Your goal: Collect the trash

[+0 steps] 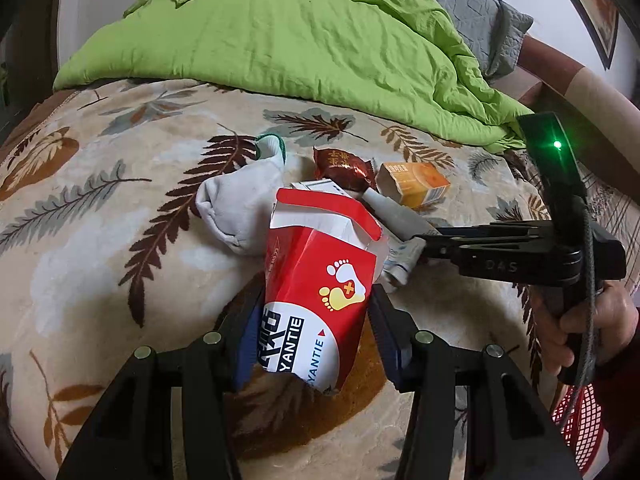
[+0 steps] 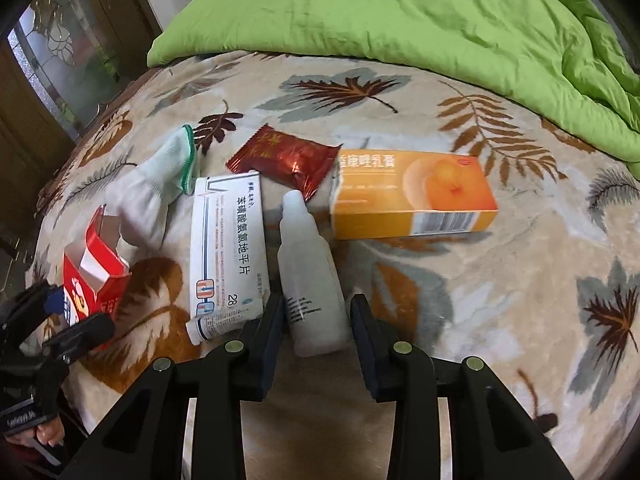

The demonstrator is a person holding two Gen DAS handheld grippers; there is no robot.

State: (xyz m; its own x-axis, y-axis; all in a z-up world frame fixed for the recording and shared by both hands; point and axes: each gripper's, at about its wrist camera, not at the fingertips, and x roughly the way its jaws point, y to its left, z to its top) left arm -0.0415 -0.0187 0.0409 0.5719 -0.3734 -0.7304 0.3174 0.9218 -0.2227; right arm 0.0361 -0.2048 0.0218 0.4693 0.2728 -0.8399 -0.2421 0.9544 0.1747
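My left gripper (image 1: 316, 316) is shut on an open red carton (image 1: 320, 280) with a foot logo, held just above the leaf-patterned blanket (image 1: 120, 240); the carton also shows in the right wrist view (image 2: 94, 276). My right gripper (image 2: 316, 320) is open around a white plastic bottle (image 2: 308, 272), its jaws on both sides with a gap on the right. A white medicine box (image 2: 230, 244), a small white tube (image 2: 216, 324), a red foil wrapper (image 2: 288, 158) and an orange box (image 2: 416, 194) lie close by.
A white sock (image 2: 148, 196) with a green cuff lies left of the trash. A green duvet (image 1: 300, 40) covers the far half of the bed. A red mesh basket (image 1: 584, 424) shows at the lower right.
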